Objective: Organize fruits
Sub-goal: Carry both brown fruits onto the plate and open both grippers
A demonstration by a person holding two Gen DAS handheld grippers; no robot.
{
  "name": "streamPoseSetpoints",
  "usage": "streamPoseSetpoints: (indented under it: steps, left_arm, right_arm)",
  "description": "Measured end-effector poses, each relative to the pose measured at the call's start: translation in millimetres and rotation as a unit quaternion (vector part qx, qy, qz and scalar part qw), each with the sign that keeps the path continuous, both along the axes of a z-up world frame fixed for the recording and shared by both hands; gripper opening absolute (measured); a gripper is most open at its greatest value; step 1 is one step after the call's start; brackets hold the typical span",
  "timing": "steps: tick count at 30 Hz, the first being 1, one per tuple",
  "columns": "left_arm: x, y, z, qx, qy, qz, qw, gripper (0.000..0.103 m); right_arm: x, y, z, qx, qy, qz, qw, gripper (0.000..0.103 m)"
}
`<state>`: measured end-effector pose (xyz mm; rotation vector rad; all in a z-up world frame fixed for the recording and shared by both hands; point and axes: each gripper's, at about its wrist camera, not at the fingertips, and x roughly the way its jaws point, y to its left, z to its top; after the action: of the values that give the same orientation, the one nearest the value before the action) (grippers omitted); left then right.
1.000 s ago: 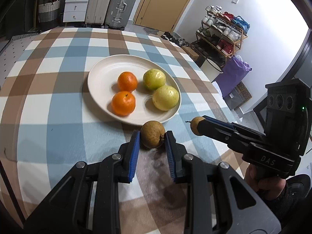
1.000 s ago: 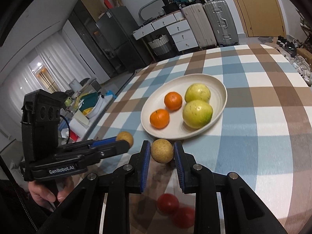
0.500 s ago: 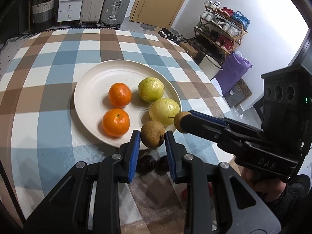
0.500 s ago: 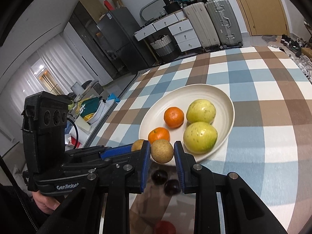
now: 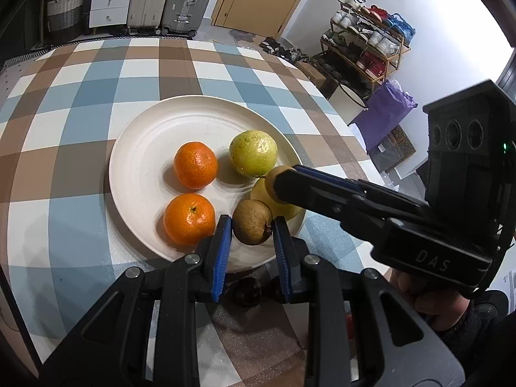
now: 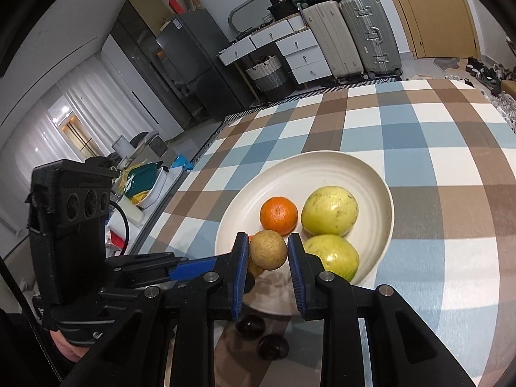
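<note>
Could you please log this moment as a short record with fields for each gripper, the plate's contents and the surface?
left gripper: shut on a small round brown fruit, above the plate's near rim
right gripper: shut on a small round tan fruit, over the plate
round cream plate: two orange mandarins, two yellow-green round fruits
surface: blue, brown and white checked tablecloth

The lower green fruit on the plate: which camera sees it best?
The right wrist view: the lower green fruit shows nearly whole beside the right gripper. In the left wrist view, that fruit is mostly hidden behind that gripper.
</note>
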<state>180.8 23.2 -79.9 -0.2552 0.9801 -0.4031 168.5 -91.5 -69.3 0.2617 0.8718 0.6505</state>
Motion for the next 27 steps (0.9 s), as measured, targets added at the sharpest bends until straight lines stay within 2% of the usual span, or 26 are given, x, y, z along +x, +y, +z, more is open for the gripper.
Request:
streamPoseSetpoints:
  steps: [14,18,19,20,27]
  left_arm:
    - [12,0,-2,-0.005,0.004,0.001,1.0,0.023]
    - [11,3,2,-0.008,0.0,0.005,1.0,0.023]
    - [10,3,3,-0.007,-0.002,0.005,1.0,0.023]
    - [8,4,4,-0.005,-0.003,0.005,1.0,0.024]
    - [-6,8,11,-0.001,-0.01,0.01,0.9999,0.024]
  right_arm:
    - [18,8,-8,-0.006,0.007,-0.001,1.0,0.025]
    - [16,5,-6,-0.007,-0.002,-0.007,1.0,0.033]
    - [16,4,-6,-0.004,-0.002,-0.007,1.0,0.04]
    - [16,3,-5,-0.002,-0.002,-0.008,1.0,0.043]
    - [9,-7,6,0.013,-0.016,-0.022,1.0,0.043]
